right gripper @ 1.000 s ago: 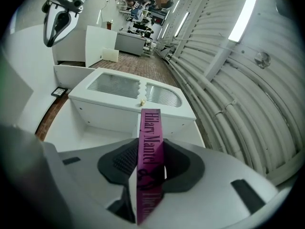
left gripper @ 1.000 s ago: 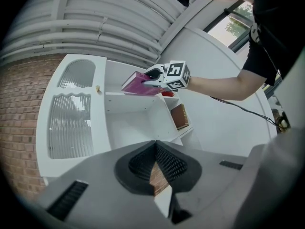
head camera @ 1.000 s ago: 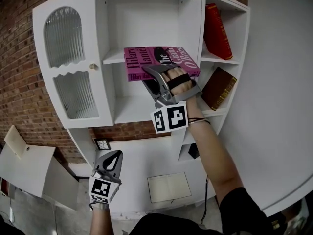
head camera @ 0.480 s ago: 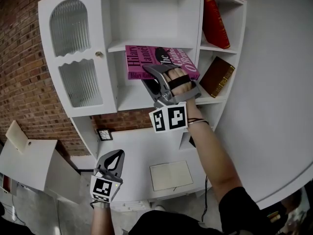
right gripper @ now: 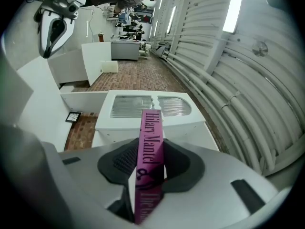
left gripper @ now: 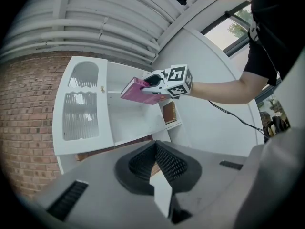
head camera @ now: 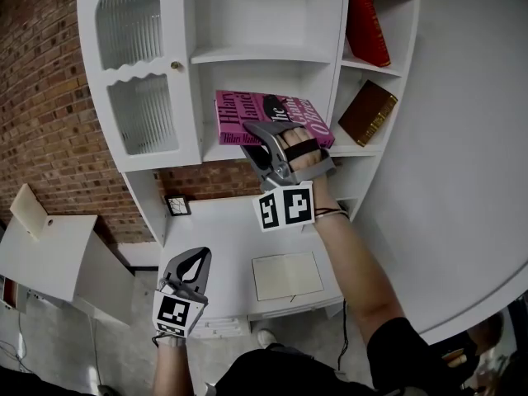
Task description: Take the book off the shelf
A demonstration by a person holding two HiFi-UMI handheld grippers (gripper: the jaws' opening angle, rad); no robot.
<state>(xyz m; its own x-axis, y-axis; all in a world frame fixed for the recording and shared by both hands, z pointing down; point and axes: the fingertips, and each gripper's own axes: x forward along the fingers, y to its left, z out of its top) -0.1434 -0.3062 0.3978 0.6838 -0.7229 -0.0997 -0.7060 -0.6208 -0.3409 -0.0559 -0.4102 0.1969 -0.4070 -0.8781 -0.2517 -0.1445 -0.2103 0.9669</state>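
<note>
Head view: the right tool clamps the magenta book, pads pressing both covers. The book is held out in front of the white shelf unit, clear of its boards. Its spine reads "Hilary Mantel". The left tool hangs low off the counter edge, jaws together, empty.

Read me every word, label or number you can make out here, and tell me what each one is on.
"Hilary Mantel": spine of the pink book.
"The": the title's start lower on that spine; the rest cannot be read.
Red book, brown book: no lettering readable.
Cubes on the left gripper and right gripper: square code markers only, no words.
</note>
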